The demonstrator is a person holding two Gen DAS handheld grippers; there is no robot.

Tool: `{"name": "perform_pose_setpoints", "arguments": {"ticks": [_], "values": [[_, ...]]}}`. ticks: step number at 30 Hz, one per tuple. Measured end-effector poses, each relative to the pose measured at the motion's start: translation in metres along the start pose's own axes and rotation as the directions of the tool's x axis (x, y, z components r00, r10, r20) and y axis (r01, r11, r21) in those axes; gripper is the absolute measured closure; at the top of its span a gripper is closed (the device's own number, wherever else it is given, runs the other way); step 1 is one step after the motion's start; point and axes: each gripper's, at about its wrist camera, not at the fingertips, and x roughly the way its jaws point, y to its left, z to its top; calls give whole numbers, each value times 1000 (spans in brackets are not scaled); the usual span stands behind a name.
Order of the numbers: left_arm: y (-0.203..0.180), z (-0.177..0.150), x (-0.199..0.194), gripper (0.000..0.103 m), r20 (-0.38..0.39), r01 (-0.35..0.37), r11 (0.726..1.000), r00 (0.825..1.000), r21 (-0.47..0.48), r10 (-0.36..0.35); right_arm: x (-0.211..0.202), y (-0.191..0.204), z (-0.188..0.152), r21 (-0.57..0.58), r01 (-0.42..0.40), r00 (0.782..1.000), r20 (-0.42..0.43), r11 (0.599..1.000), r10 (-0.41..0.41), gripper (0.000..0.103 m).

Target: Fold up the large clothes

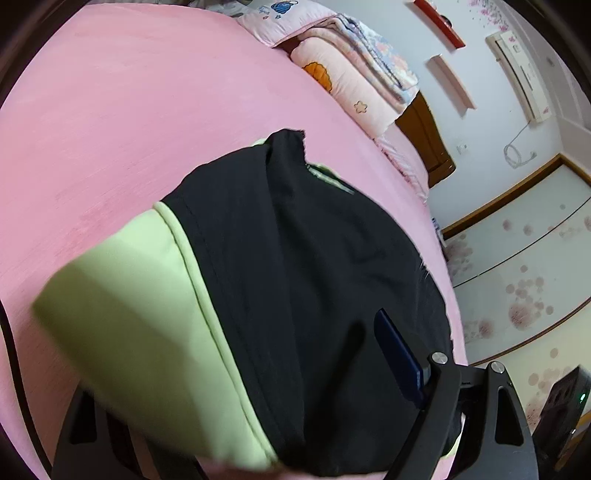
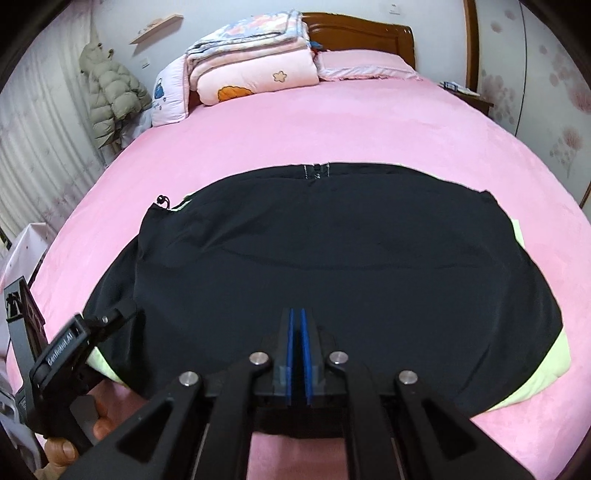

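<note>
**Black jacket spread on the pink bed, both grippers low at its near edge**

Plenty of room here: the pink bedsheet runs bare on every side of the garment, wide open toward the folded quilts stacked against the wooden headboard at the far end. Off the bed's left side, a pale puffer coat hangs by the wall.

Down at the near edge, the right gripper tilts steeply down over the cloth, its blue pads almost together with only a thin slit between them and nothing visibly caught in that slit. Whether the tips touch the fabric, hard to say.

Over on the left, the left gripper angles in at the jacket's near left corner, held in a hand at the frame's bottom. From its own camera, one blue pad shows over black cloth and the other finger is hidden behind a blurred light-green flap; jaws set wide, but whether they grip the cloth cannot be told.

The black jacket lies flat across the bed's middle, broad and mostly smooth, zipper end at the far edge, light-green lining peeking out along the right and near edges.
</note>
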Motion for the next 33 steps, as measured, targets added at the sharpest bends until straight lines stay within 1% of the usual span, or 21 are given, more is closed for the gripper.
{"name": "perform_pose_setpoints", "arguments": {"ticks": [1,3,5,6,8,9,11,13,17,22,25,27,29,30,32,33], "values": [[-1,3,3,19,8,8,1000,1000,1,-8,0,-1,-1,6,-2,1000,0,1000,2,92],[-5,9,7,29,11,-2,1000,1000,14,2,0,-5,-3,19,-10,1000,-1,1000,10,91],[-9,13,10,50,-3,-40,999,999,31,40,0,-9,-5,26,-13,1000,-10,1000,13,91],[-12,16,12,55,-19,-61,997,998,45,61,0,-9,-5,28,-13,1000,-15,1000,13,90],[-17,21,11,70,-36,-80,995,996,56,82,-1,-11,-5,29,-8,1000,-23,1000,9,88],[-20,23,9,73,-46,-87,994,995,67,91,-1,-11,-5,32,-7,1000,-26,999,8,85],[-30,28,4,85,-61,-102,990,992,99,108,-4,-12,-3,42,-9,1000,-28,999,10,84],[-44,34,-3,90,-65,-106,985,991,133,115,-8,-11,0,48,-9,999,-33,999,11,83],[-72,45,-16,93,-72,-100,980,991,172,114,-21,-5,12,54,-17,999,-30,998,18,83],[-99,53,-21,93,-77,-117,965,987,236,139,-35,8,35,17,-33,999,18,999,32,83],[-112,53,-25,93,-72,-130,949,985,288,157,-29,16,45,-13,-45,999,29,999,46,83],[-121,52,-27,93,-64,-139,931,983,337,170,-20,18,46,-29,-30,999,34,999,31,84],[-128,52,-30,93,-55,-146,915,982,376,179,-7,19,43,-40,13,1000,19,999,-12,84],[-131,52,-31,93,-52,-149,908,982,393,183,-1,19,41,-42,17,1000,10,999,-17,86],[-139,53,-32,93,-44,-152,891,981,429,188,15,17,33,-50,41,999,-32,998,-43,87],[-144,52,-32,93,-44,-148,880,981,452,188,27,16,27,-51,44,997,-68,998,-48,89]]}}
